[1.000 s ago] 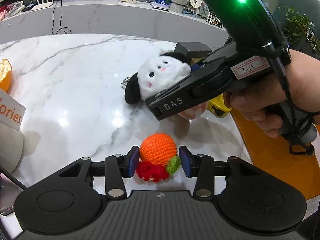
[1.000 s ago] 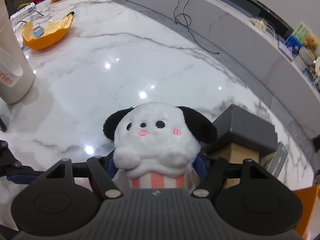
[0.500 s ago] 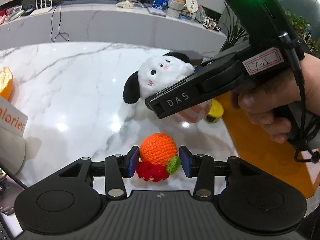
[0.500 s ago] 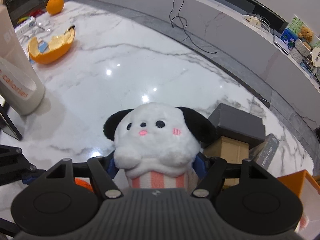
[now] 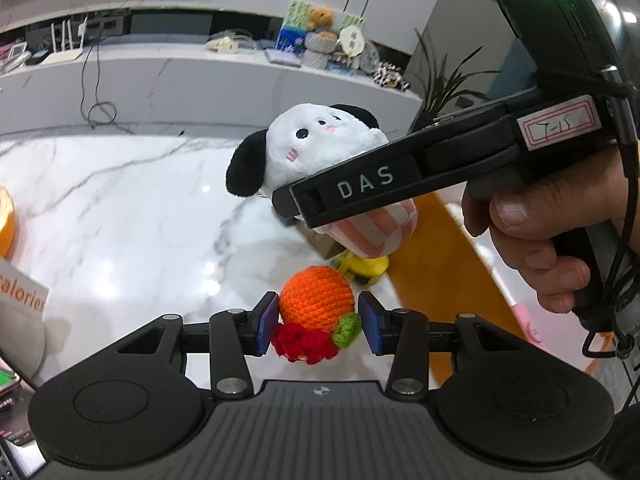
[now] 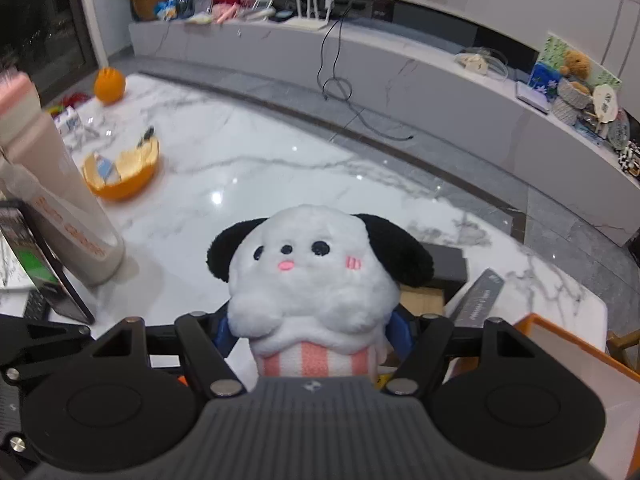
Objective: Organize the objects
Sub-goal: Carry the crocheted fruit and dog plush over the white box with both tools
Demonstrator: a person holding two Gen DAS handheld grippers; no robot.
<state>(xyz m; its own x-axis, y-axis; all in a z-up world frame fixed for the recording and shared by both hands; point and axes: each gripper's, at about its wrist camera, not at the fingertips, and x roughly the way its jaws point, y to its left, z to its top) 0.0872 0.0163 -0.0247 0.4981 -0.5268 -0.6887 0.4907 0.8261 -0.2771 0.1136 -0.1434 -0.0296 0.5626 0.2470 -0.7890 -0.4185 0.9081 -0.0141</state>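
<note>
Carrying two soft toys above the marble worktop (image 5: pixel 120 208), one pinched in each claw.

Risk first: the plush dog (image 6: pixel 316 276) is squashy and bulky, so the right claw (image 6: pixel 316 330), gripping only its striped lower body, could let it slump or slip if the hand tilts; the two claws hang close together and might knock. The left claw (image 5: pixel 318 324) pinches the crocheted orange (image 5: pixel 316 298) by its sides, its red and green trim bulging below the pads. An orange tray (image 6: pixel 576 364) lies near right, probably the destination.
</note>
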